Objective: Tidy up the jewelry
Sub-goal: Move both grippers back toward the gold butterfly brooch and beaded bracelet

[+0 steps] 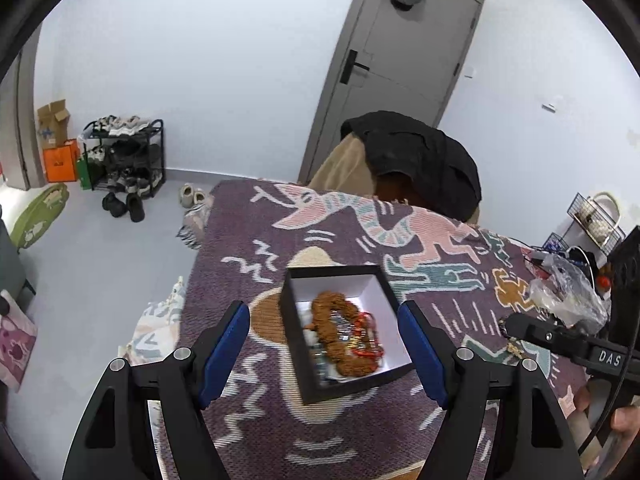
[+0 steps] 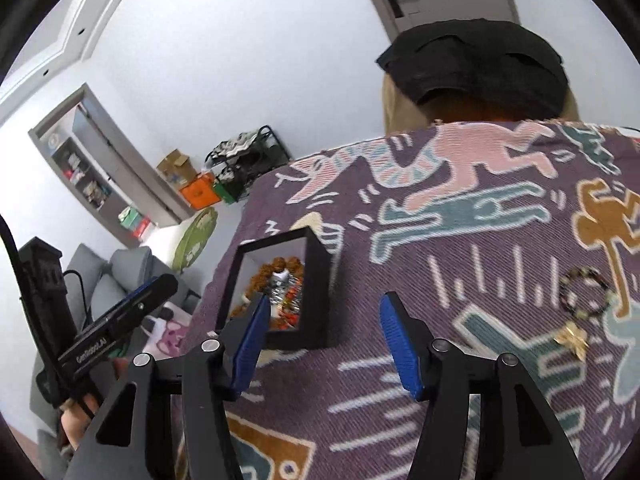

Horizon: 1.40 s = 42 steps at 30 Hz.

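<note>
My left gripper (image 1: 324, 354) hangs spread wide over the black box (image 1: 294, 344) of beads | my right gripper (image 2: 324, 344) gapes empty | beaded bracelet (image 2: 585, 291) and gold charm (image 2: 573, 342) lie loose rightward; I reckon the woven cloth (image 2: 460, 384) snags them.

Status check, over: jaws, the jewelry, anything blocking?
Left gripper open over black box. Right gripper open, empty. Beaded bracelet and gold charm loose on blanket. Nothing blocking.
</note>
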Each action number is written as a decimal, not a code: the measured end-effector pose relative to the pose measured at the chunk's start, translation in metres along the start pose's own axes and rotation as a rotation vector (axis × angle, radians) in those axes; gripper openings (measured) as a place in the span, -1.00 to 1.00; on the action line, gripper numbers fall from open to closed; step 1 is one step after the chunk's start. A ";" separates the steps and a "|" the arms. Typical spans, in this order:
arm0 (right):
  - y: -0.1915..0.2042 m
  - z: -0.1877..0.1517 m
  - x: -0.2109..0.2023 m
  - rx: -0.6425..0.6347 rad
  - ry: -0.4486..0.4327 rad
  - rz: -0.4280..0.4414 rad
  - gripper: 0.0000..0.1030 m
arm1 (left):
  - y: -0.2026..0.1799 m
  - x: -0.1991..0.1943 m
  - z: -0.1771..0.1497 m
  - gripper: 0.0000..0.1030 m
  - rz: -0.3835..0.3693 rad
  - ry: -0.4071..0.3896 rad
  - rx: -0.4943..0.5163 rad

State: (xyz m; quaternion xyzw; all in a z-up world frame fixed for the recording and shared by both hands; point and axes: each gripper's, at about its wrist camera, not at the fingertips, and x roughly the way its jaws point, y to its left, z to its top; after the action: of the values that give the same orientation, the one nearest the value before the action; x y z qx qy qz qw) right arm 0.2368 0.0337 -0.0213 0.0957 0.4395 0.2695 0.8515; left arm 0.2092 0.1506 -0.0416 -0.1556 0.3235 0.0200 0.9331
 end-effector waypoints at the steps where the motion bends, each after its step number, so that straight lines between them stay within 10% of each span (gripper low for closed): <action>1: -0.004 -0.002 -0.005 0.003 -0.007 -0.011 0.13 | -0.006 0.000 0.000 0.50 -0.006 0.000 0.009; 14: -0.053 -0.019 -0.074 0.089 -0.114 -0.047 0.69 | -0.081 -0.008 0.003 0.90 -0.093 -0.053 0.103; 42: -0.182 -0.054 -0.146 0.311 -0.216 -0.173 0.69 | -0.219 0.056 -0.024 0.70 -0.198 0.120 0.298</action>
State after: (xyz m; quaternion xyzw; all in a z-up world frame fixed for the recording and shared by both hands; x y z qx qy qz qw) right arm 0.1935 -0.2020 -0.0243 0.2163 0.3885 0.1124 0.8886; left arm 0.2692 -0.0679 -0.0323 -0.0476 0.3612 -0.1295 0.9222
